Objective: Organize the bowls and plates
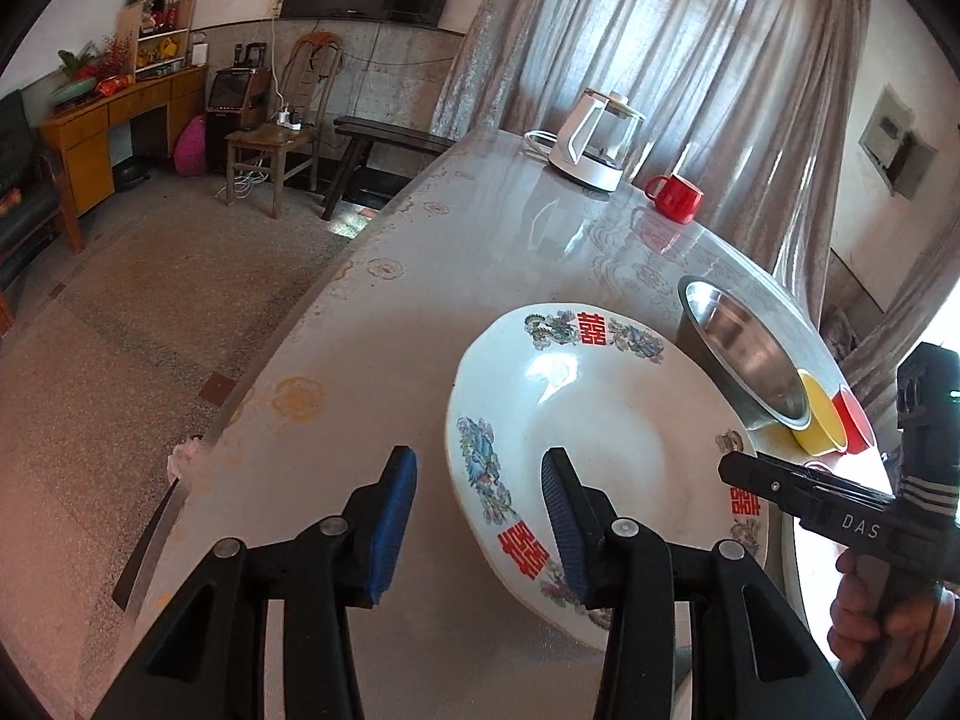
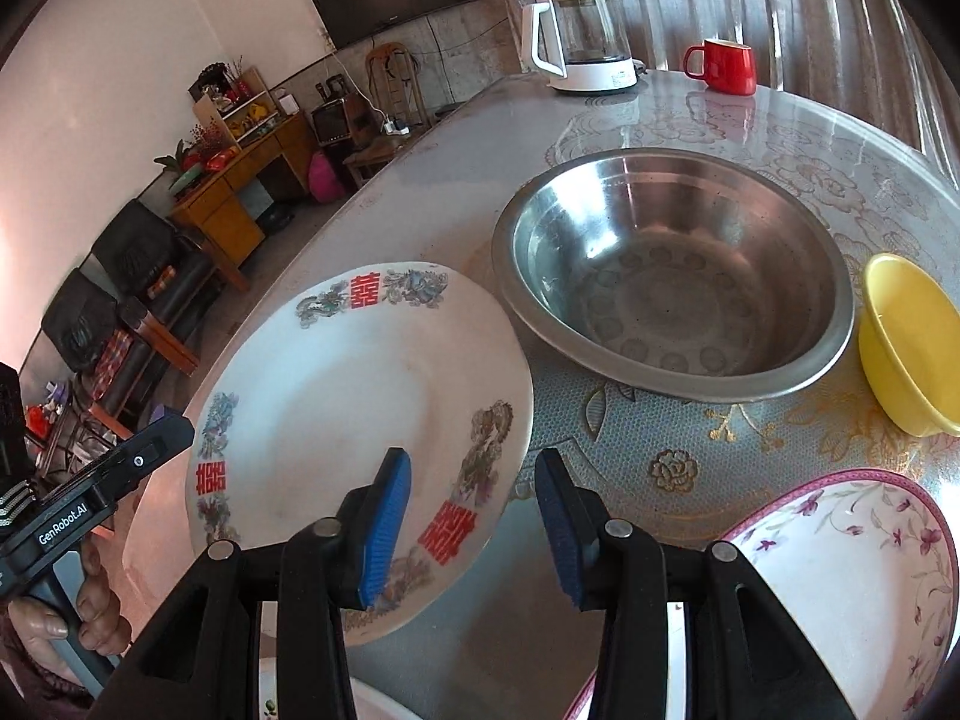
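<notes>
Both grippers over the white plate [image 2: 360, 408] at the near edge of the surface [image 2: 750, 138].

Largest first, I see the steel basin [image 2: 672, 282] just behind the plate's far rim, then the floral-rimmed plate [image 2: 852, 576] at near right, then the yellow bowl [image 2: 906, 342] beside the basin. My left gripper [image 1: 480, 516] and right gripper [image 2: 474, 525] both have fingers apart, each straddling its side of the plate's rim, pads not pressing it.
</notes>
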{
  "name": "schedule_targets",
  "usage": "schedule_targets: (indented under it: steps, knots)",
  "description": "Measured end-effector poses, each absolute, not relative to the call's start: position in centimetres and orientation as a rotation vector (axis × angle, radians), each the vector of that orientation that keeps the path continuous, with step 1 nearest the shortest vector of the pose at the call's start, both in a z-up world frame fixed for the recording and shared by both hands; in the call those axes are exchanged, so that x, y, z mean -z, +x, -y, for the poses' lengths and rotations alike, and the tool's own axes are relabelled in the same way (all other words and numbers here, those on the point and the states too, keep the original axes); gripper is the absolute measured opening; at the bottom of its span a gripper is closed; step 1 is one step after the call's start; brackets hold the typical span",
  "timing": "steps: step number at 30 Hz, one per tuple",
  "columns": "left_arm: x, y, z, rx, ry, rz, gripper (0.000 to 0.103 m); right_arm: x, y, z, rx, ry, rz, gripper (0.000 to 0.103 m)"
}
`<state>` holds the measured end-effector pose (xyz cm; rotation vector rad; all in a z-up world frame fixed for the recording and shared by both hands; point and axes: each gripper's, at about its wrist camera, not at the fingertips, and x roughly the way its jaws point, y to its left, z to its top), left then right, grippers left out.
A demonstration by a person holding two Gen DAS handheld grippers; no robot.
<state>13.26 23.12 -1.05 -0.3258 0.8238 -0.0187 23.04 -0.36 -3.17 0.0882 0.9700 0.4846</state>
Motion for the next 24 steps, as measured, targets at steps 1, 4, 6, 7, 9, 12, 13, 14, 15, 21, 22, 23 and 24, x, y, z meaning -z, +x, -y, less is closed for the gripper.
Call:
schedule_targets:
  steps: [1,4,6,7,9,12,13,14,15,21,22,23,24]
  knots:
    - [1.3,13.8,-23.0,0.027,-0.327,-0.834,0.044,3.3,23.3,0.2,-0.487,0.092,-0.976,0.043]
    - [2.1,15.1,-22.8,0.061,-0.340,-0.866,0.043,3.7,23.9,-0.4,-0.501,0.098,-0.990,0.045]
    - [2.2,15.6,-22.5,0.067,-0.335,-0.869,0.040,4.0,24.1,-0.7,-0.499,0.094,-0.996,0.045]
    - [2.3,16.0,-22.3,0.061,-0.325,-0.869,0.040,4.1,24.3,-0.9,-0.501,0.094,-0.998,0.045]
    - [2.5,16.7,-22.3,0.058,-0.323,-0.874,0.040,4.4,24.6,-1.1,-0.506,0.091,-1.005,0.044]
    - [2.9,17.2,-22.1,0.052,-0.317,-0.888,0.040,4.6,25.0,-1.8,-0.502,0.070,-1.010,0.043]
    - [2.9,17.3,-21.9,0.047,-0.305,-0.890,0.040,4.8,25.1,-2.0,-0.502,0.057,-1.012,0.044]
    - [2.9,17.2,-21.8,0.042,-0.297,-0.891,0.040,4.8,25.1,-2.2,-0.498,0.048,-1.007,0.043]
    - [2.9,17.1,-21.7,0.038,-0.294,-0.894,0.040,4.7,25.1,-2.2,-0.495,0.040,-1.007,0.043]
    - [2.9,15.9,-21.9,0.061,-0.331,-0.891,0.038,4.4,25.2,-2.1,-0.478,0.011,-1.016,0.039]
    - [2.8,15.6,-21.8,0.063,-0.327,-0.887,0.038,4.4,25.2,-2.1,-0.478,0.011,-1.018,0.039]
    - [2.8,15.4,-21.7,0.064,-0.324,-0.884,0.038,4.4,25.2,-2.0,-0.476,0.009,-1.020,0.039]
    - [2.7,15.2,-21.7,0.069,-0.326,-0.882,0.038,4.3,25.1,-2.0,-0.475,0.012,-1.024,0.039]
